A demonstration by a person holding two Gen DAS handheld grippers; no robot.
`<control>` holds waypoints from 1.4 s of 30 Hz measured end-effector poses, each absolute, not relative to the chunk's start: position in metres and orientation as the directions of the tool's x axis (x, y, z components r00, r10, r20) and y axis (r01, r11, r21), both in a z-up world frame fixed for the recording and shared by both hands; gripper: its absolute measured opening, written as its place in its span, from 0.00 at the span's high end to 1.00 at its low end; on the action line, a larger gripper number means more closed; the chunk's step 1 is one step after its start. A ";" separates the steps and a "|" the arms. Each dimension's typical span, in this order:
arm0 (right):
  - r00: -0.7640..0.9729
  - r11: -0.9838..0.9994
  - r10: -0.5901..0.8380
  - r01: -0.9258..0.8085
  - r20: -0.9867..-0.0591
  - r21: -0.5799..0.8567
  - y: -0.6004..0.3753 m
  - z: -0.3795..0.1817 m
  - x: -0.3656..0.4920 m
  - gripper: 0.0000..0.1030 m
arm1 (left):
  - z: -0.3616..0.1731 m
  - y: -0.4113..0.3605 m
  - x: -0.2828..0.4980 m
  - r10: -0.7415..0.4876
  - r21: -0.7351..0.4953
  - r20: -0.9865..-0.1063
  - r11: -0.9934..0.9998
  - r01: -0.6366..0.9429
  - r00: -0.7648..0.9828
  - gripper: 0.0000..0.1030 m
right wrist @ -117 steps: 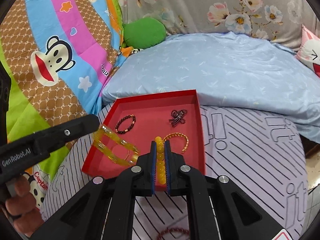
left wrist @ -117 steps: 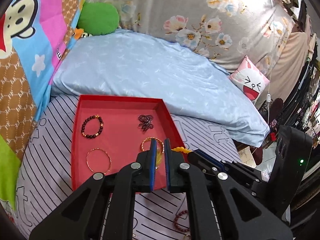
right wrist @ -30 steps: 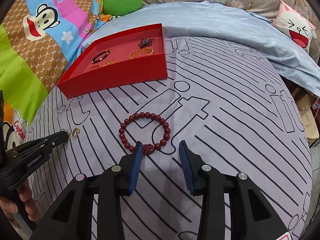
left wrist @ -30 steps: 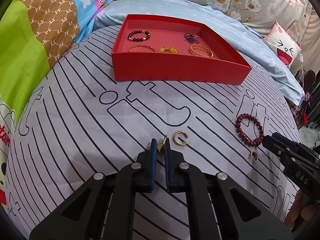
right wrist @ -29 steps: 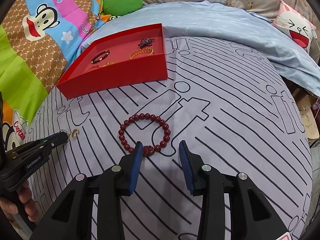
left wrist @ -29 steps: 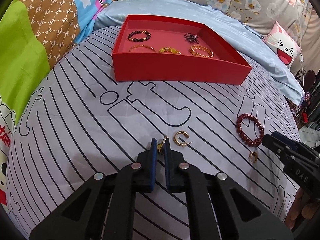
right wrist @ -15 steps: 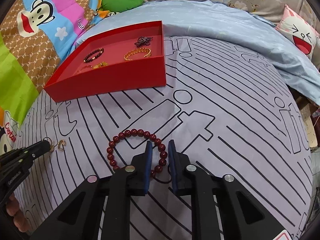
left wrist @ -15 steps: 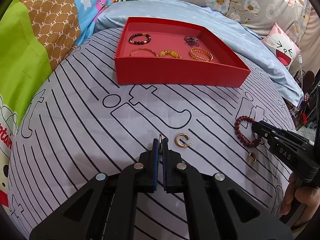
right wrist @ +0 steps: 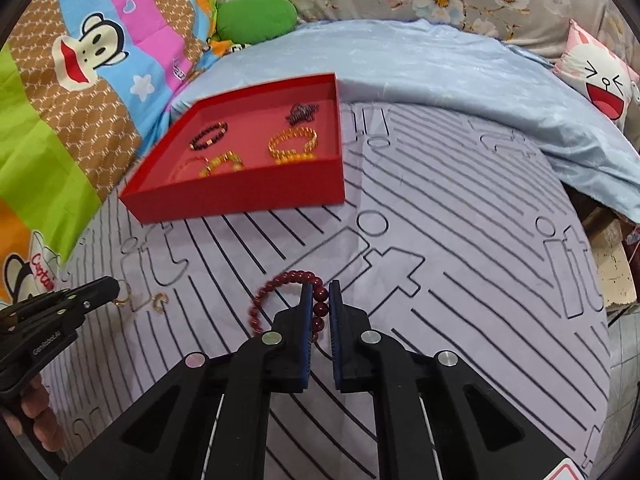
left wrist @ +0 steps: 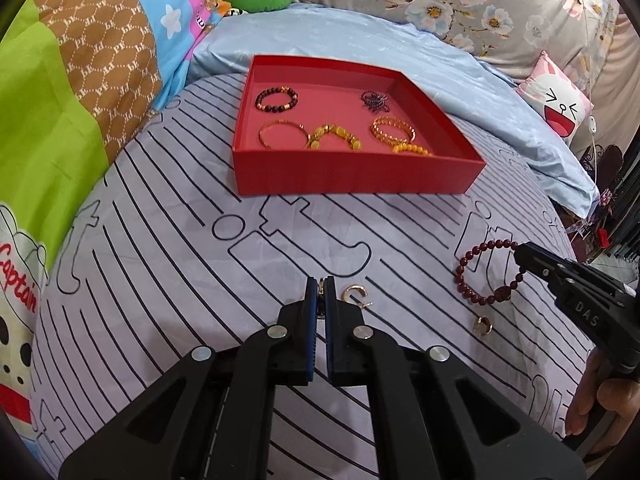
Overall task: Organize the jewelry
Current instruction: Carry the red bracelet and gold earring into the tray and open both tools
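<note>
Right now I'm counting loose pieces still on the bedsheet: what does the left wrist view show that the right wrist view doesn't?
Only the left wrist view shows a small gold ring lying below the red bead bracelet.

Only the right wrist view shows the right gripper shut on that bracelet's beads.

Both show the red tray, the loose gold hoop earring and the left gripper shut on another gold earring.

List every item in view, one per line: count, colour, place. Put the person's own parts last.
tray: one, red, on striped sheet, holding bracelets
dark bead bracelet: one, in tray, far left
red bead bracelet: one, held by right gripper
hoop earring: one, gold, on sheet
ring: one, gold, on sheet
green cushion: one, behind tray
left gripper: black, blue fingers, shut on a small gold earring
right gripper: black, shut on bracelet
hand: one, on left gripper's handle
</note>
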State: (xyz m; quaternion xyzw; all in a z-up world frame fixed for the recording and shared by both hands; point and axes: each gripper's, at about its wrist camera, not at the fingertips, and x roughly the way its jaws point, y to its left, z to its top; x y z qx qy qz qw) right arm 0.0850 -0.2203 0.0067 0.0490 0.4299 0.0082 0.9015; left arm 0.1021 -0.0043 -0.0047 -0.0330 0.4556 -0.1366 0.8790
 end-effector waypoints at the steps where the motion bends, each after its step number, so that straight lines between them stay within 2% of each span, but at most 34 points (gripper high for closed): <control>1: 0.638 0.995 0.059 0.022 -0.768 0.095 -0.220 0.012 0.084 0.93 | -0.001 -0.004 0.102 -0.273 -0.182 -0.788 0.960 0.214 0.552 0.97; 11: 0.695 0.994 0.097 -0.032 -0.712 0.103 -0.213 0.057 0.101 0.93 | 0.041 -0.008 0.124 -0.282 -0.150 -0.754 0.953 0.262 0.594 0.97; 22: 0.727 0.989 0.148 -0.097 -0.671 0.112 -0.199 0.087 0.184 0.93 | 0.080 -0.024 0.201 -0.284 -0.119 -0.689 0.952 0.282 0.666 0.97; 34: 0.698 0.981 0.192 -0.123 -0.690 0.149 -0.177 0.062 0.285 0.92 | 0.053 -0.047 0.289 -0.255 -0.106 -0.711 0.960 0.259 0.655 0.97; 42: 0.634 0.974 0.222 -0.104 -0.741 0.203 -0.180 0.025 0.327 0.92 | 0.024 -0.058 0.325 -0.230 -0.095 -0.746 0.966 0.241 0.625 0.97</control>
